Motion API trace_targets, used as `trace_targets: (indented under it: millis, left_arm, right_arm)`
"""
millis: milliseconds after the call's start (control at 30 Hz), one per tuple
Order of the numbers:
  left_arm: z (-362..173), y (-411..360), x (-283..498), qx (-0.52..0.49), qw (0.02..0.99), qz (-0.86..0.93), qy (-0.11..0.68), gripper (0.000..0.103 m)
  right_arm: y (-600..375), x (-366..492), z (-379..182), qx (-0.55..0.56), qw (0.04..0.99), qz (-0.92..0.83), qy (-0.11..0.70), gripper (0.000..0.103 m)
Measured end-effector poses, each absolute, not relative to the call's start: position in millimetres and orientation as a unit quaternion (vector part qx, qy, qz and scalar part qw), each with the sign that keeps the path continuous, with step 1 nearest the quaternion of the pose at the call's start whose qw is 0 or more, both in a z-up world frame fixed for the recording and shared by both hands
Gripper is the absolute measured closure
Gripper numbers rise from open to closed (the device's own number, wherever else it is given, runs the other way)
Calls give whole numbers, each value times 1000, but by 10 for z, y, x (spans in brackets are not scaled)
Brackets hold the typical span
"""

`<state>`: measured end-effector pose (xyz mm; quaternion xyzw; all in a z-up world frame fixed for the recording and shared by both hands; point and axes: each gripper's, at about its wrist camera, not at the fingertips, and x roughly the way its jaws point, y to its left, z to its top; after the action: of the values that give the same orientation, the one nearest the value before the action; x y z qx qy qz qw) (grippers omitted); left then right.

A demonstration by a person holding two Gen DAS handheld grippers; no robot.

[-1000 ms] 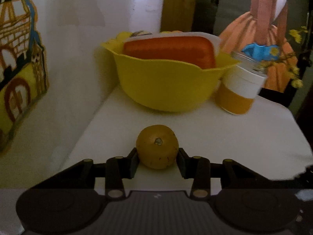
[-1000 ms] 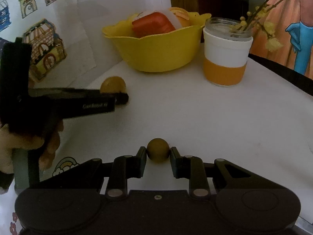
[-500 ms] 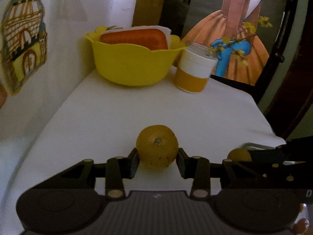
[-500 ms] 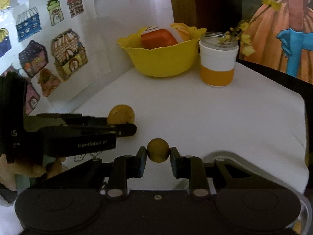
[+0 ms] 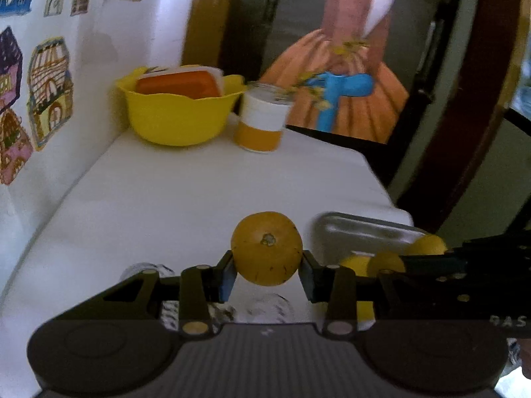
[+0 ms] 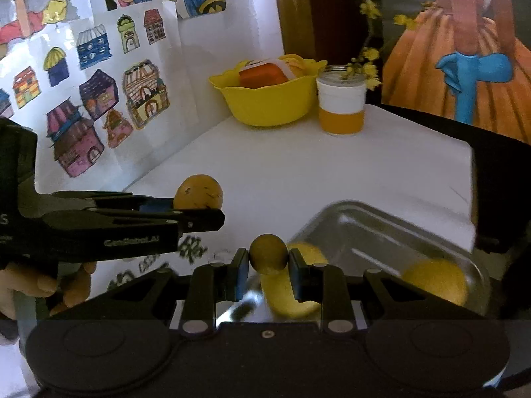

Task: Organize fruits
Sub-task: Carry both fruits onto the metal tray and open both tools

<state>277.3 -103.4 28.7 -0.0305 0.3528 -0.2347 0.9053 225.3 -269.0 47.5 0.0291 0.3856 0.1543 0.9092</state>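
Two hand-held grippers work above a white table (image 5: 205, 195); the left gripper (image 5: 267, 273) pinches a round orange fruit (image 5: 266, 248) between its two fingers, stem scar facing the camera, lifted clear of the tabletop; seen from the right wrist, this fruit (image 6: 198, 196) sits at the tip of the left gripper (image 6: 202, 212), with a person's hand (image 6: 49, 287) wrapped round the handle at the lower left. The right gripper (image 6: 268, 267) pinches a smaller, darker round fruit (image 6: 268, 254); it hangs over the near left corner of a metal tray (image 6: 381, 229) at the table's right front edge. In the tray lie a banana (image 6: 285, 293) and a yellow round fruit (image 6: 434, 282), both blurred. At the far end of the table stand a yellow bowl (image 6: 268, 104) holding an orange-and-white package, and just beside it a white-and-orange jar (image 6: 341, 109) with yellow flower sprigs. House drawings cover the left wall.
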Motion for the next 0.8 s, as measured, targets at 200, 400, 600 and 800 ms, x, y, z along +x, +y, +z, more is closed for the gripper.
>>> trace_targets:
  millis: [200,400,600,800]
  left_arm:
    - [351,-1180,2355,-25,899,-263,349,59]
    - [363,-1334,2090,-17,893,-287,348,59]
    - [361,-1481,1886,6,883,-312,350,59]
    - [339,-1608,1695,41,883,-319,341,59]
  right_arm:
    - [-2835,1806,490,27,914,134,382,75]
    - [-2932,1443,427,16,915,118,385,75]
    - [-2927,1089,382,16,917,120,379,75]
    - [-2917,812,312,18,917,116,380,75]
